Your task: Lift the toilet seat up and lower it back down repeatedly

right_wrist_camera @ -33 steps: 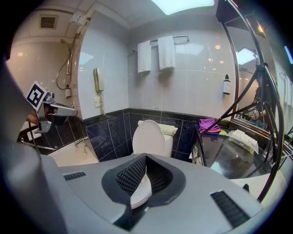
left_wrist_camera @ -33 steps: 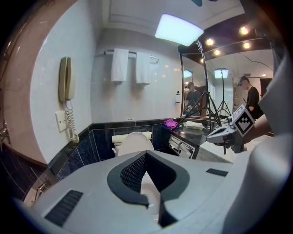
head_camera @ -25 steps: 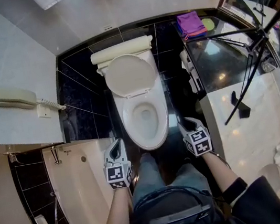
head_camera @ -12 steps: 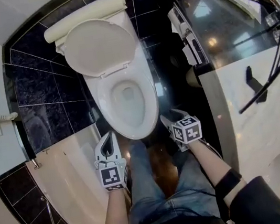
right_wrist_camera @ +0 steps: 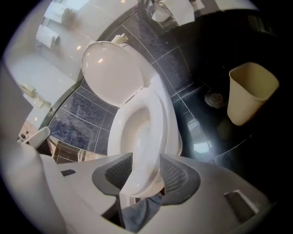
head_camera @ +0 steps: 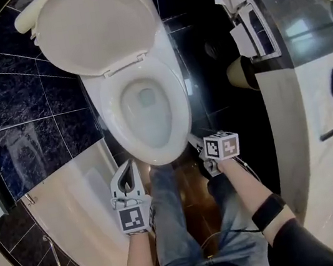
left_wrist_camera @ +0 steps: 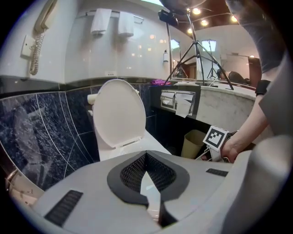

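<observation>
The white toilet stands with its lid (head_camera: 92,28) raised against the tank and its seat (head_camera: 179,114) lying flat on the bowl. My right gripper (head_camera: 193,140) is at the seat's right front edge. Its jaws have just been opening and stand open. In the right gripper view the seat's front rim (right_wrist_camera: 151,132) shows in the gap of that gripper (right_wrist_camera: 146,157); I cannot tell whether a pad touches it. My left gripper (head_camera: 130,164) hangs just off the bowl's left front, shut and empty. Its tips (left_wrist_camera: 145,153) meet below the lid (left_wrist_camera: 119,112).
A beige waste bin (right_wrist_camera: 249,91) stands on the dark floor right of the toilet, under a paper holder (head_camera: 244,28) on the counter's side. The bathtub rim (head_camera: 73,214) runs along the left. The person's jeans-clad legs (head_camera: 169,223) are right in front of the bowl.
Both grippers have sunk toward the front of the bowl and the head view has come much closer to the toilet. The right gripper has rolled. Lid and seat have not moved.
</observation>
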The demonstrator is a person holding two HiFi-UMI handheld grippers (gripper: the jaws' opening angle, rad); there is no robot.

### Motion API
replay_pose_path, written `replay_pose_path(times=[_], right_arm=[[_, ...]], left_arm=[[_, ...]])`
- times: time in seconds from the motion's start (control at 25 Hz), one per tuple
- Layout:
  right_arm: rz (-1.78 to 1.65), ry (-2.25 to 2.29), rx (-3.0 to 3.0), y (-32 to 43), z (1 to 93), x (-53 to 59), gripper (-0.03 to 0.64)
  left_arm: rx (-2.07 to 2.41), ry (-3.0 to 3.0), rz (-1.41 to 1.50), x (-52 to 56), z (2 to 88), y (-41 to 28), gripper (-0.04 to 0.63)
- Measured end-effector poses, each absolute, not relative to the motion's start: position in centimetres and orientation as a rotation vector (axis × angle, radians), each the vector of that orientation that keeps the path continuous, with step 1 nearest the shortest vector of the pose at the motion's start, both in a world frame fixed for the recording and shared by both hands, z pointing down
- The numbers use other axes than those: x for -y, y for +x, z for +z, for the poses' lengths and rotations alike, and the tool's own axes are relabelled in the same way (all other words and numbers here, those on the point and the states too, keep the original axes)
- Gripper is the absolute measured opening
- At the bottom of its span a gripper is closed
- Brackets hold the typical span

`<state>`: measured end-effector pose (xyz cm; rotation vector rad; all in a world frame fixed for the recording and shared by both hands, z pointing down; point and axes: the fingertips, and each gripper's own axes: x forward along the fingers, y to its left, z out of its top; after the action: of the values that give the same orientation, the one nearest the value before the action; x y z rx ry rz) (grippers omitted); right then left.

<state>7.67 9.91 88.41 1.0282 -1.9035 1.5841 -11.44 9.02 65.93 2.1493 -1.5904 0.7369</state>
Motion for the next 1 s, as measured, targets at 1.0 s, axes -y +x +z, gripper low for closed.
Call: replay_pose_path(times=[1.0], right_arm=[[1.985,1.146,1.779,6.4,93.8,-8.6,0.135]], left_arm=[[1.518,2.075,0.779,-11.0,72.1,-12.6,0.0]])
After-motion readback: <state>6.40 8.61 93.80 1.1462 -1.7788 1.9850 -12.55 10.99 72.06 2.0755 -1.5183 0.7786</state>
